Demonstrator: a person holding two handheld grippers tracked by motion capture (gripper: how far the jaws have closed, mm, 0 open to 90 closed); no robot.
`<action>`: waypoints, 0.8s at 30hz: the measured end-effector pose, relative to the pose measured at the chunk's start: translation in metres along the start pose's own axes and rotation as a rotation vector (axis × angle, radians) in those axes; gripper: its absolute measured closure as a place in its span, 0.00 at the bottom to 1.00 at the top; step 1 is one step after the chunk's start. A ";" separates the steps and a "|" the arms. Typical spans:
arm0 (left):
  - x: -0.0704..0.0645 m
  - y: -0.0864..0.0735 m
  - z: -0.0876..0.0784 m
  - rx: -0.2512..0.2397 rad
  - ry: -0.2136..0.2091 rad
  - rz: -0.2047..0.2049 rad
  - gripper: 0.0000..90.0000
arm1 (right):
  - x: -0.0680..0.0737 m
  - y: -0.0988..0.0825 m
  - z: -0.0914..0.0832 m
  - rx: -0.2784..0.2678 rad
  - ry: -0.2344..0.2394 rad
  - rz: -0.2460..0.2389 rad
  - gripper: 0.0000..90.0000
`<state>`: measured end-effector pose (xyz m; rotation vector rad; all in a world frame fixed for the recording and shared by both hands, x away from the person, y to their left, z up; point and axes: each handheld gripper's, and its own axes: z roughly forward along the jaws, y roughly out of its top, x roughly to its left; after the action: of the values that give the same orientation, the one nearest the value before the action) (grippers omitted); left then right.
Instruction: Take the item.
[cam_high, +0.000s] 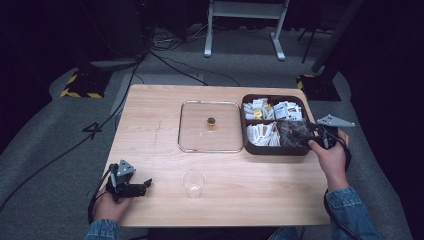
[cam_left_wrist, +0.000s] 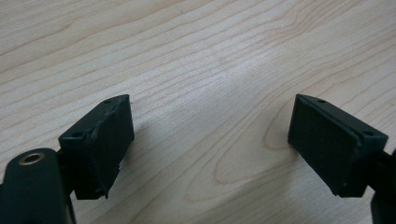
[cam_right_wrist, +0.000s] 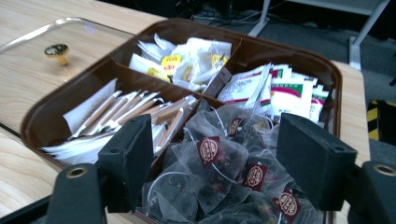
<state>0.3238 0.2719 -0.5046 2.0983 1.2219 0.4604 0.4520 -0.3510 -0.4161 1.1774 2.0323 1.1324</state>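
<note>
The left gripper (cam_high: 131, 186) lies at the near left corner of the table (cam_high: 165, 200), held in the left hand (cam_high: 111, 205). Its fingers (cam_left_wrist: 100, 144) stand wide apart with nothing between them, close over bare wood.

A clear plastic cup (cam_high: 193, 183) stands upright near the table's near edge, right of the left gripper and well apart from it.

A clear square lid (cam_high: 211, 126) with a small brass knob (cam_high: 211, 121) lies flat at mid-table, just left of the box (cam_high: 276, 150) and touching or almost touching it.

The brown box sits at the far right of the table and has four compartments. The far left one holds white and yellow sachets (cam_right_wrist: 187, 58), the far right one white, green and red packets (cam_right_wrist: 280, 91), the near left one paper sticks (cam_right_wrist: 126, 112), and the near right one mesh tea bags (cam_right_wrist: 215, 158) with dark red tags.

The right gripper (cam_high: 306, 134), held in the right hand (cam_high: 331, 156), hangs over the near right compartment. Its fingers (cam_right_wrist: 126, 158) are open, one at each side of the tea bags, and no bag is clamped between them. Whether the tips touch the bags cannot be told.
</note>
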 end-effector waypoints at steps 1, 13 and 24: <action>0.000 0.000 0.000 0.000 0.000 0.000 0.16 | -0.001 -0.001 0.003 0.008 0.001 0.003 0.32; 0.000 0.000 0.000 0.000 0.000 0.000 0.16 | -0.005 -0.015 0.024 0.079 -0.007 0.028 0.41; 0.000 0.000 0.000 0.000 0.000 -0.001 0.16 | -0.004 -0.022 0.037 0.125 -0.027 -0.029 0.54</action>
<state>0.3238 0.2720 -0.5045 2.0977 1.2226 0.4604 0.4725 -0.3460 -0.4541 1.2126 2.1189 0.9824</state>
